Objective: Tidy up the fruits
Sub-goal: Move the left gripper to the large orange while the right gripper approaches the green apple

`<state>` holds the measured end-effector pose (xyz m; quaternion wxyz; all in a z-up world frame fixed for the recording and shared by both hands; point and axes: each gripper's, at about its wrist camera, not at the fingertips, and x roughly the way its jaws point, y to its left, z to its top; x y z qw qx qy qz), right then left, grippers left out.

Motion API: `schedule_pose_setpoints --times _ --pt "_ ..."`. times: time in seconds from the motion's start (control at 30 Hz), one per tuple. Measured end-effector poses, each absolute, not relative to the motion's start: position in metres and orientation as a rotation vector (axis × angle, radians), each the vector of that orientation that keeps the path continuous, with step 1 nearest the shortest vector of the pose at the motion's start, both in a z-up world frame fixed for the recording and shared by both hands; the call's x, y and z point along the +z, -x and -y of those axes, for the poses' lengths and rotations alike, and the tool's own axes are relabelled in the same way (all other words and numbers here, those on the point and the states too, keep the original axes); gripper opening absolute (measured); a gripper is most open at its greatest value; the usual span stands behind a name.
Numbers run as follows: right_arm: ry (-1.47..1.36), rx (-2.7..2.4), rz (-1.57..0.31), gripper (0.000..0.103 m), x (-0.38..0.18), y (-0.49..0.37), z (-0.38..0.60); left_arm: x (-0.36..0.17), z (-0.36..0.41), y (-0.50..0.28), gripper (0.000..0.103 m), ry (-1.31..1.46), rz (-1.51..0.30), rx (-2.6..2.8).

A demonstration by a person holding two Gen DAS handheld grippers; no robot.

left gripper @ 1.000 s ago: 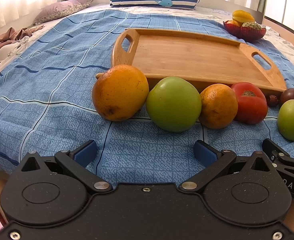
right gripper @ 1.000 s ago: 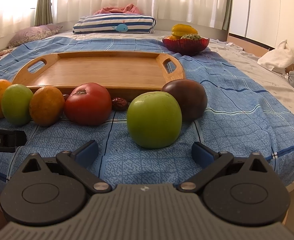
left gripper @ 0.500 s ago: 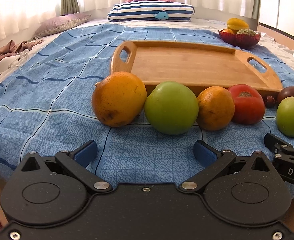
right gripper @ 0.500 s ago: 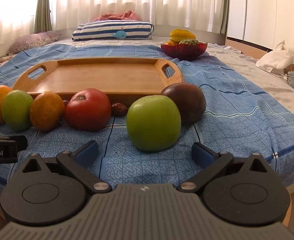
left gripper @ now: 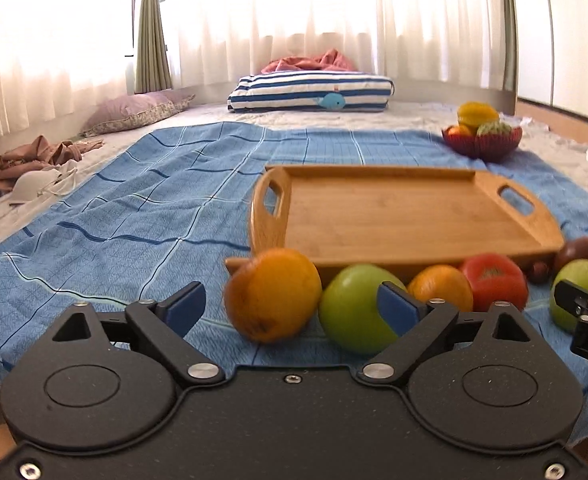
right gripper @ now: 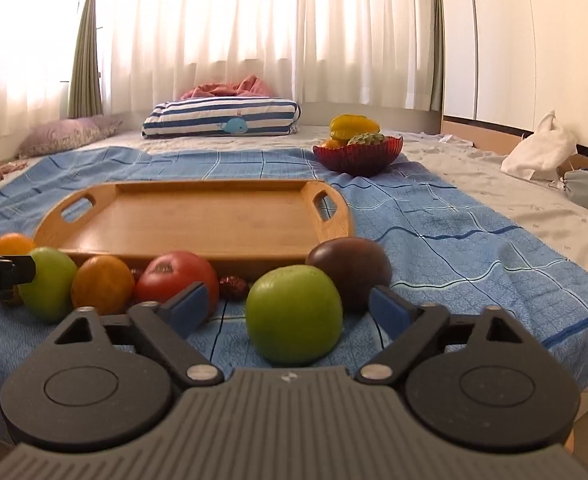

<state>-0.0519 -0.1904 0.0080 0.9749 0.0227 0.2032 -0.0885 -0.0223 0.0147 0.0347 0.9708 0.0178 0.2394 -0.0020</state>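
1. Blue checked cloth (right gripper: 454, 240) covers the near part of the bed, giving the fruit a soft bed that stops it rolling far.
2. The empty rectangular bamboo tray with cut-out handles (right gripper: 198, 222) lies flat on the cloth right behind the fruit, probably as the place the fruit is meant to go; nothing lies in it yet.
3. The red ribbed glass bowl (right gripper: 358, 158) stands well beyond the tray's far right corner, already holding a few yellow and green fruits.
4. The loose fruit lies in a row along the tray's near rim, within easy reach of both claws: a large orange (left gripper: 272, 294), a green apple (left gripper: 352, 308), a smaller orange (left gripper: 440, 286), a red tomato (left gripper: 494, 280), a tiny dark red date (right gripper: 233, 282), a second green apple (right gripper: 294, 314) and a dark purple round fruit (right gripper: 350, 272).
5. The left gripper (left gripper: 292, 306) hovers over the cloth facing the large orange; its jaws are fairly wide and closing, and the orange appears to lie just ahead of the blue pads, not pressed by them.
6. The right gripper (right gripper: 290, 306) faces the second green apple the same way, jaws wide and closing, the apple ahead of the pads and untouched, so each hand seems to be lining up on one end of the row.
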Motion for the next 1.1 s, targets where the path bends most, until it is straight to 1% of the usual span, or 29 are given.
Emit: schedule_pose_setpoints --times 0.03,0.07,0.13,0.2,0.23,0.37,0.43,0.63,0.77,1.1 --pt "-0.059 -0.18 -0.409 0.087 0.009 0.052 0.192 0.036 -0.018 0.021 0.085 -0.021 -0.482 -0.006" --pt "-0.074 -0.179 -0.407 0.086 0.009 0.052 0.193 0.037 -0.021 0.02 0.082 -0.008 -0.482 -0.005" --pt "-0.098 -0.181 -0.403 0.081 0.01 0.052 0.196 0.04 -0.028 0.019 0.068 0.017 -0.491 -0.004" --pt "-0.112 -0.187 -0.399 0.078 0.011 0.052 0.198 0.041 -0.036 0.018 0.061 0.042 -0.496 0.003" --pt "-0.118 -0.191 -0.395 0.076 0.011 0.052 0.199 0.041 -0.039 0.017 0.06 0.056 -0.499 0.01" --pt "-0.143 -0.188 -0.399 0.075 0.011 0.052 0.203 0.039 -0.054 0.011 0.059 0.12 -0.52 0.029" --pt "-0.152 -0.188 -0.405 0.075 0.01 0.05 0.204 0.036 -0.059 0.005 0.062 0.155 -0.54 0.022" --pt "-0.2 -0.182 -0.435 0.072 0.007 0.046 0.207 0.029 -0.07 -0.011 0.062 0.29 -0.592 -0.019" --pt "-0.224 -0.18 -0.455 0.071 0.003 0.045 0.209 0.024 -0.071 -0.017 0.061 0.324 -0.613 -0.029" --pt "-0.254 -0.183 -0.488 0.071 -0.003 0.039 0.21 0.011 -0.075 -0.037 0.065 0.398 -0.672 -0.039"
